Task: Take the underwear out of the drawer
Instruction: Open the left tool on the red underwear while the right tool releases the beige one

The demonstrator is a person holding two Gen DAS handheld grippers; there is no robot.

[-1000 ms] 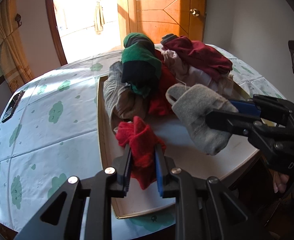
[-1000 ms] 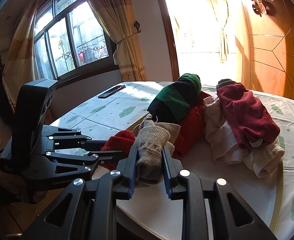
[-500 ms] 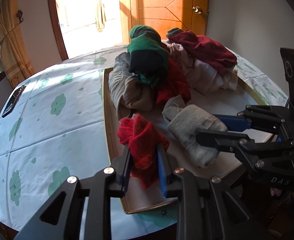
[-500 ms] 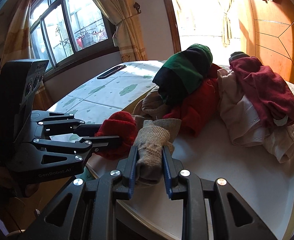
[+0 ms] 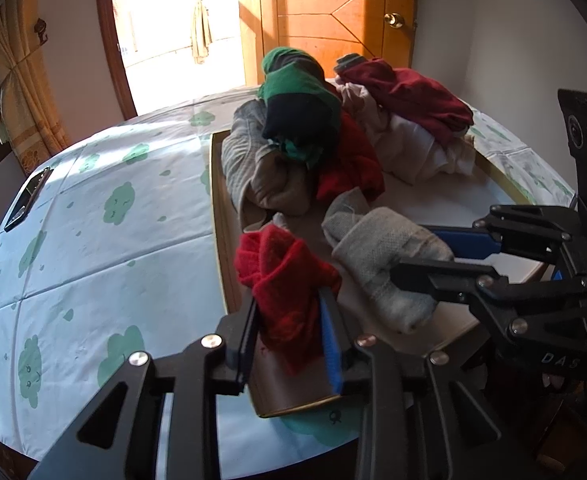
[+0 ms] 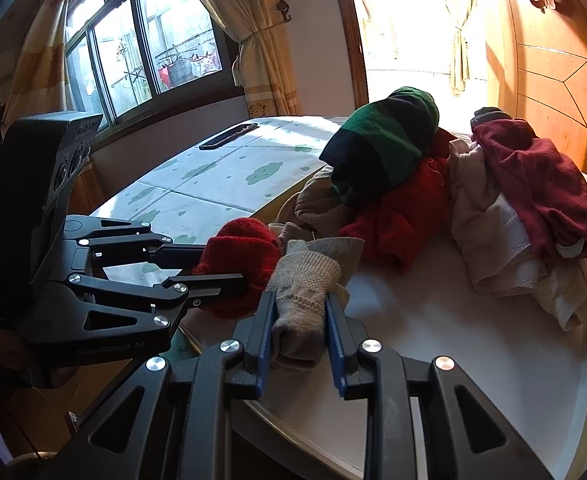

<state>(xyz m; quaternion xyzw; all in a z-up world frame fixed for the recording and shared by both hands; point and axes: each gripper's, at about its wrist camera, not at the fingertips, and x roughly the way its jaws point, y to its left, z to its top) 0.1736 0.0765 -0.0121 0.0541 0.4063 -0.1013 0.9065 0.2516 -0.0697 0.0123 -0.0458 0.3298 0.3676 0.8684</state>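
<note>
A shallow wooden drawer (image 5: 218, 216) with a white bottom (image 6: 453, 340) lies on a cloud-patterned cover. At its back, underwear is piled: a green and black piece (image 5: 297, 100), red, dark red (image 6: 533, 176), beige and pale ones. My left gripper (image 5: 289, 300) has a red knit piece (image 5: 281, 272) between its pads over the drawer's front left corner; its jaws are opening, but the cloth still fills the gap. The right gripper (image 6: 299, 298) is shut on a beige knit piece (image 6: 305, 276) just right of the red one. Each gripper also shows in the other's view: left gripper (image 6: 229, 266), right gripper (image 5: 413, 250).
A dark flat phone-like object (image 5: 27, 200) lies far left on the cover (image 5: 113, 260). Behind stand a wooden door (image 5: 333, 12), a bright doorway with a curtain, and a window (image 6: 133, 52). A hand shows under the right gripper's body (image 5: 553, 380).
The right gripper has sunk with the beige piece towards the drawer's front. The left jaws stand a little wider around the red piece, which stays in place.
</note>
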